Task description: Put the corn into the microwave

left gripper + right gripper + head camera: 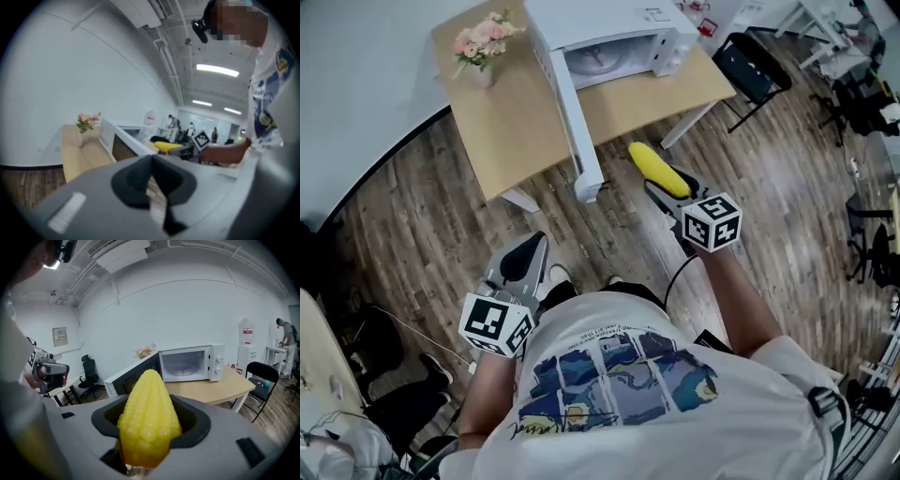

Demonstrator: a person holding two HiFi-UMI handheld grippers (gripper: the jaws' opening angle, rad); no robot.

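Ahead, a white microwave (623, 37) stands on the light wooden bench (511, 122), its door (575, 117) swung wide and jutting past the bench edge just left of the yellow corn cob (659, 169); a vase of pink flowers (483, 45) sits nearer the bench's left end. The cavity holds a glass turntable (598, 58). The right gripper (150, 427) clenches its jaws on the cob over the wood floor (422, 216), short of the bench, long axis along the jaws, tapered tip toward the microwave. The left gripper (152, 180) has its jaws pressed together, empty.
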